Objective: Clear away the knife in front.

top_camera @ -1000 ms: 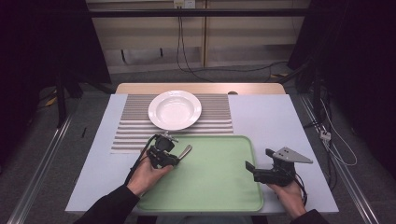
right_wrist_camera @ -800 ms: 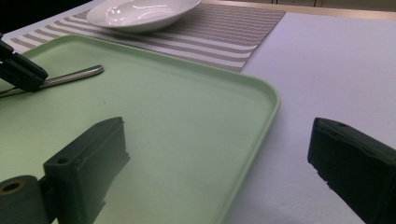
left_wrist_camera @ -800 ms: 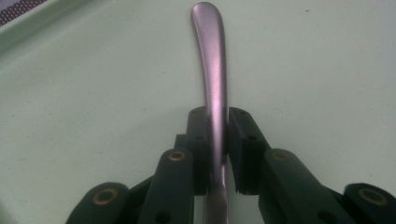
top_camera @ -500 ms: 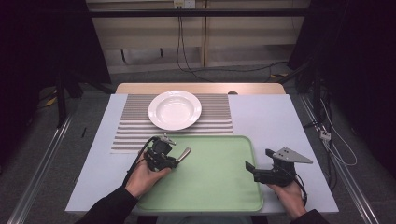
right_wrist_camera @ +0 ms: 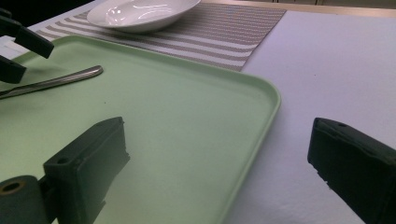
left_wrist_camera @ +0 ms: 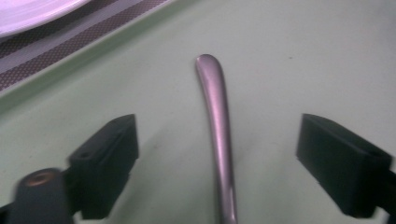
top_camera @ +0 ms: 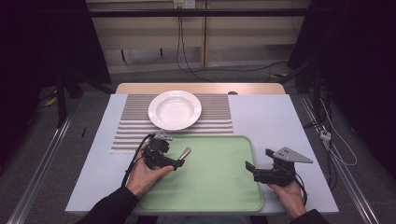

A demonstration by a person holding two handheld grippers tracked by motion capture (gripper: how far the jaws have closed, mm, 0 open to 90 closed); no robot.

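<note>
With its jaws just spread wide, the left gripper [top_camera: 176, 163] is seen released around a metal utensil handle [left_wrist_camera: 217, 126] lying untouched on the green tray [top_camera: 219, 196]. The utensil's head is cut off below. The right gripper [top_camera: 251, 170], at the tray's right rim, is held open and empty.

Dark curtains [top_camera: 42, 42] flank a pale wall panel [top_camera: 196, 42] above grey floor [top_camera: 42, 154].

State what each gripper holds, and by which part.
Nothing is held. The left gripper has just been opening; the metal utensil handle lies between its jaws on the green tray, untouched. The right gripper is open over the tray's edge.
</note>
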